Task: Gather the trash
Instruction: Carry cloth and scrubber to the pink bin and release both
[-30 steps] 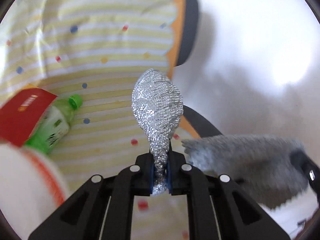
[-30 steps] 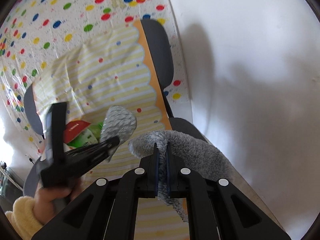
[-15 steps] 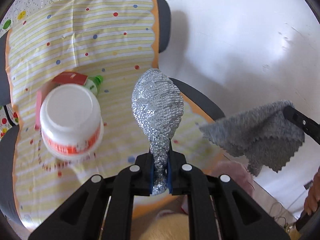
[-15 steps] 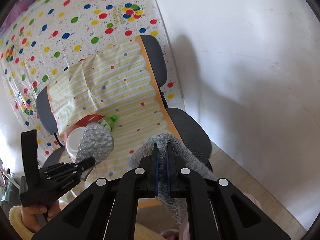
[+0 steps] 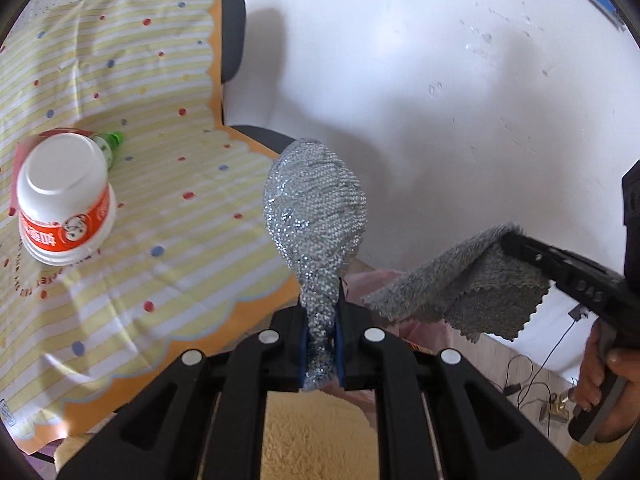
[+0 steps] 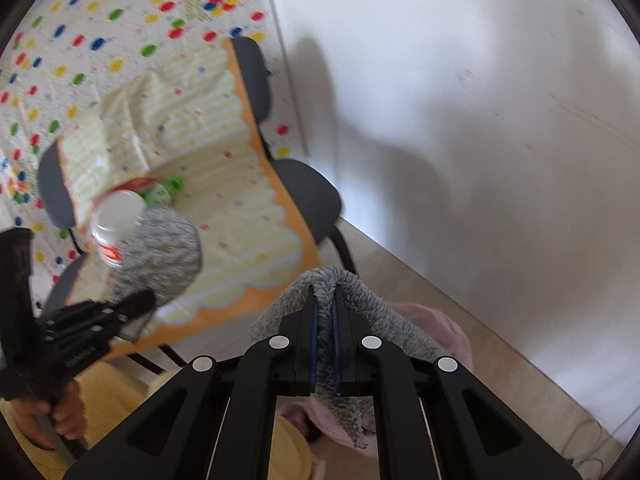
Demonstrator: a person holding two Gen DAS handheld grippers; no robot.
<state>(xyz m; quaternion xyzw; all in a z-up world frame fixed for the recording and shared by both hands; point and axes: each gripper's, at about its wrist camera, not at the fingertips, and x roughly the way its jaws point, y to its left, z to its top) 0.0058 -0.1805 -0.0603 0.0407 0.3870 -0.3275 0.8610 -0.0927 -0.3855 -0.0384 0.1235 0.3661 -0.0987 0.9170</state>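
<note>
The left wrist view shows the left gripper (image 5: pixel 320 344) clamped on a silver sequinned cloth (image 5: pixel 316 216) at frame centre, and alone shows the overturned white cup (image 5: pixel 66 200) sharply at left on the striped cover (image 5: pixel 168 200), its red band's writing too small to read. The right wrist view shows the right gripper (image 6: pixel 326 340) clamped on a grey fluffy cloth (image 6: pixel 332 284) at lower centre, above a pink bag (image 6: pixel 444 336) on the floor, with a green bottle (image 6: pixel 160 194) beside the cup at left.
</note>
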